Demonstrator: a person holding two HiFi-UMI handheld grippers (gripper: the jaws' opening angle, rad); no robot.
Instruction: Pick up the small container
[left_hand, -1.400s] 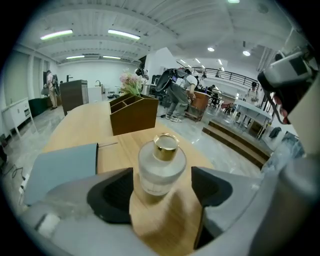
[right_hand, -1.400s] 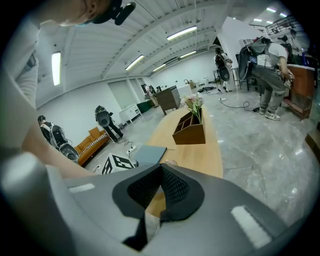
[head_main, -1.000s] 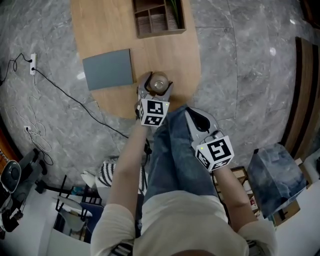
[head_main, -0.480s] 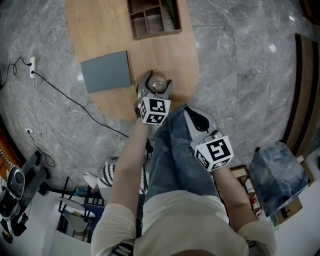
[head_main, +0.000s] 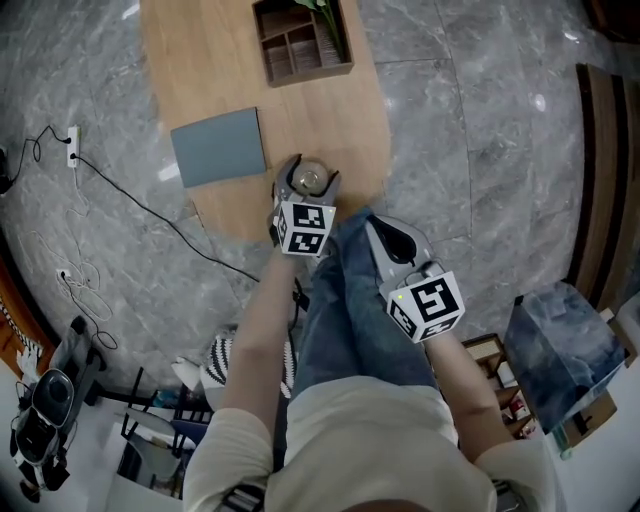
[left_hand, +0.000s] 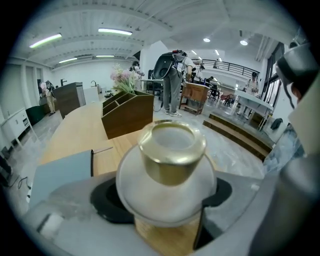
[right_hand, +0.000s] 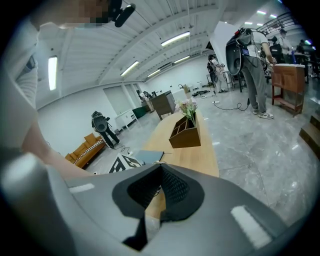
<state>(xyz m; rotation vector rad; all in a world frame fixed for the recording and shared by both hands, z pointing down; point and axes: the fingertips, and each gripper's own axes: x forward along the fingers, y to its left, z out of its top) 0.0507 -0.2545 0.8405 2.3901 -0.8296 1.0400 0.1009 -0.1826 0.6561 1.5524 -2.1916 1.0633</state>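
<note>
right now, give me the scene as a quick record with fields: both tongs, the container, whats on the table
left tongs: closed on the small container, pads against its round sides
small container: white, bulbous, gold neck; by the table's near edge
lifted: cannot tell
right tongs: shut, empty, held over the person's leg, off the table
table: oval, wooden
also on table: grey mat left of the container; wooden organiser at the far end
</note>
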